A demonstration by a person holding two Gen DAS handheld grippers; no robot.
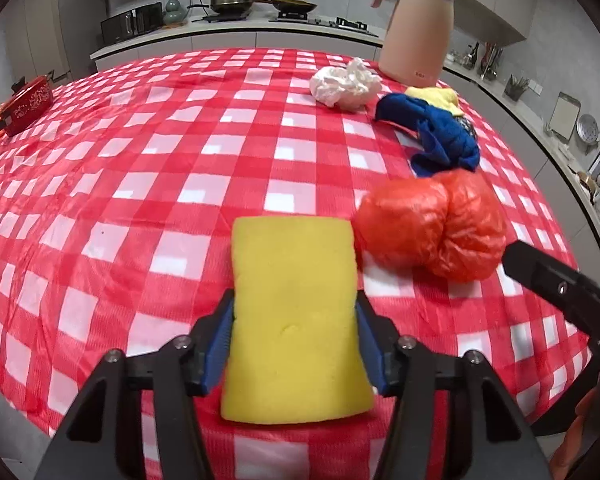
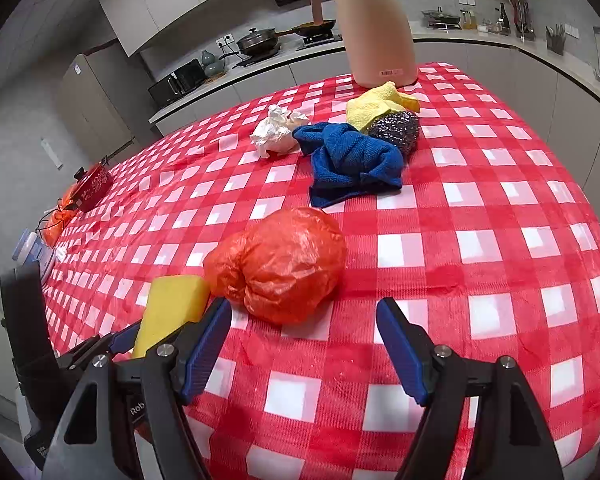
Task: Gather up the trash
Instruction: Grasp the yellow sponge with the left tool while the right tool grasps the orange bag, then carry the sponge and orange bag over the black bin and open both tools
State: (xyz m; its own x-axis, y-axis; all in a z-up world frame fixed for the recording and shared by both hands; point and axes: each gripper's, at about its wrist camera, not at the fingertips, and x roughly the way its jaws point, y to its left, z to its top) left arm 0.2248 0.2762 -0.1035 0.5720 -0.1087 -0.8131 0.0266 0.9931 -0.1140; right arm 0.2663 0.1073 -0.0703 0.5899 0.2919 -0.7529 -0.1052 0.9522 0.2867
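My left gripper is shut on a yellow sponge, held just above the red checked tablecloth; the sponge also shows in the right wrist view. A crumpled orange plastic bag lies just right of the sponge. In the right wrist view the bag lies just ahead of my right gripper, which is open and empty. A crumpled white tissue lies farther back on the table.
A blue cloth, a yellow cloth and a steel scourer lie near a tall pink jug at the back. A red pot stands at the table's left edge. Kitchen counters surround the table.
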